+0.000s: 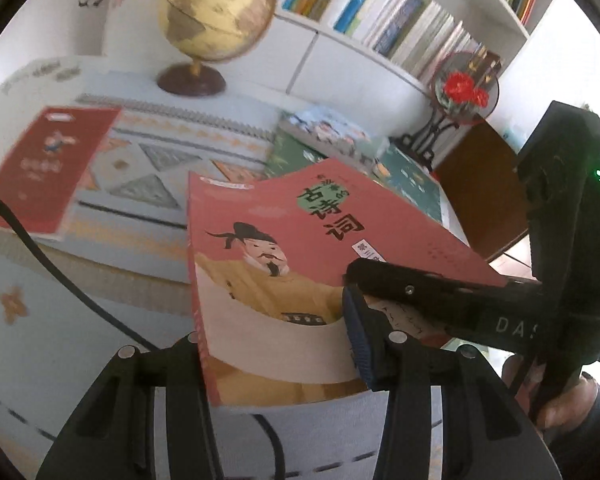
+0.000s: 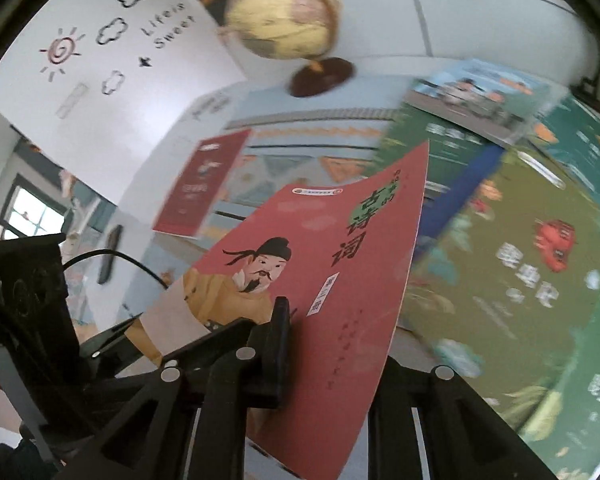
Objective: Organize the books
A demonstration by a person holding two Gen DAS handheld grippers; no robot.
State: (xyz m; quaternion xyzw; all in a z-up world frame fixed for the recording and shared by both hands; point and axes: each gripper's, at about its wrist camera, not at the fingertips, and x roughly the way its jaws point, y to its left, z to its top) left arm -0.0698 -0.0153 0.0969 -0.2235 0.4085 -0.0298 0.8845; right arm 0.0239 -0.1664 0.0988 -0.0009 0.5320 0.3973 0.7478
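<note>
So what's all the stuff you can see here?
tablecloth: one, pale blue, patterned, under everything
pink book: one, pink with a yellow-robed man, held up between both claws
red book: one, dark red, flat on the tablecloth, left
piled books: several, mostly green, overlapping on the right
globe: one, cream on a brown base, at the back
bookshelf: one, white, behind, packed with many-coloured books
flower fan: one, red flowers, black stand, back right
cable: one, black, left
left claw: black, shut on the pink book
right claw: black, shut on the pink book
</note>
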